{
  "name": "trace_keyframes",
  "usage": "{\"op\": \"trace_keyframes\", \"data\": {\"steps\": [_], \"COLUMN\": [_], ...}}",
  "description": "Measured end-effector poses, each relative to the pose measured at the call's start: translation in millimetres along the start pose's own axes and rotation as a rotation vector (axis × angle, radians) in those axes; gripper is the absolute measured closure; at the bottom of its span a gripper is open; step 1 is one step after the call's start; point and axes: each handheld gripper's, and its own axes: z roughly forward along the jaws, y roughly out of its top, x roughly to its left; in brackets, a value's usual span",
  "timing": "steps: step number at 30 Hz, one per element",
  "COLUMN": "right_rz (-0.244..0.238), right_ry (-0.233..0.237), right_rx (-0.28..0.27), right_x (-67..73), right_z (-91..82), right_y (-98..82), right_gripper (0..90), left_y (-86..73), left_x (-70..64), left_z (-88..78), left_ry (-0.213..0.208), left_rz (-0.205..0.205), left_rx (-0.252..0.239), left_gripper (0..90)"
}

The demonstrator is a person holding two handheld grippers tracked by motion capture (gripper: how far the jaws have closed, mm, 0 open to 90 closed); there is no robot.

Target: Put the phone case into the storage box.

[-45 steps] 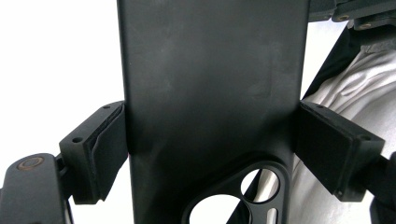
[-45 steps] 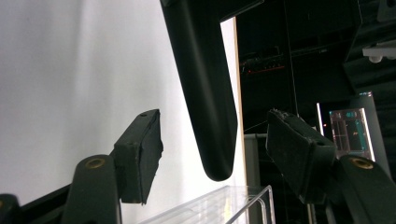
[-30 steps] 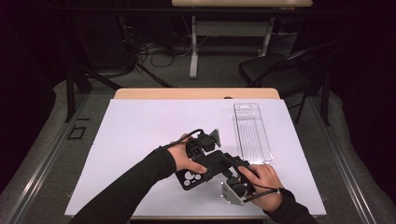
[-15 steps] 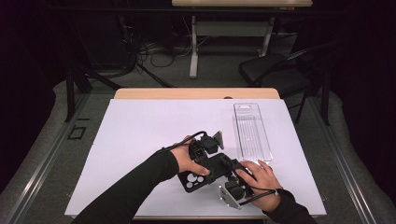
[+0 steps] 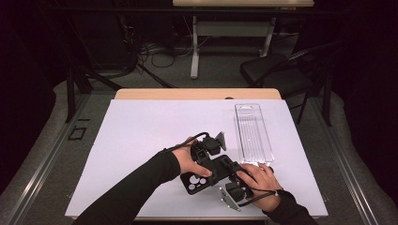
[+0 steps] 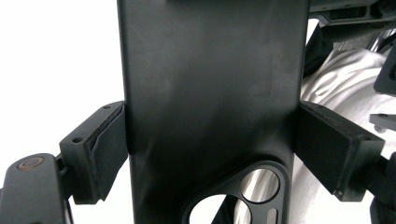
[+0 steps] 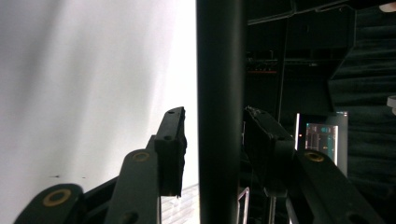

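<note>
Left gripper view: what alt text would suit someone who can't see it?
A black phone case stands upright, clamped across its width between the tool's two padded jaws, camera cutout at the bottom, over a white table.

White table open left and far of the hands, clear tray blocking the right side

A sheet covers the table, whose far edge is bare. On the sheet's right half lies a tray, running near to far. Near and left of the tray, a case is held between both grippers at the near middle: the left gripper on its far side, the right gripper on its near right. Beyond the table, a chair stands far right and a second table behind.
</note>
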Motion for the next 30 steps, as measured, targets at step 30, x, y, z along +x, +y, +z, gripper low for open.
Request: {"op": "trace_keyframes", "data": {"steps": [30], "right_rz": [-0.041], "right_ry": [-0.030], "right_rx": [0.011], "right_x": [0.3], "right_z": [5.7], "right_y": [-0.3], "right_gripper": [73.5], "left_y": [1.5], "left_x": [-3.4], "left_z": [0.9], "left_ry": [-0.012], "left_rz": [0.010], "left_rx": [-0.010], "left_gripper": [14.5]}}
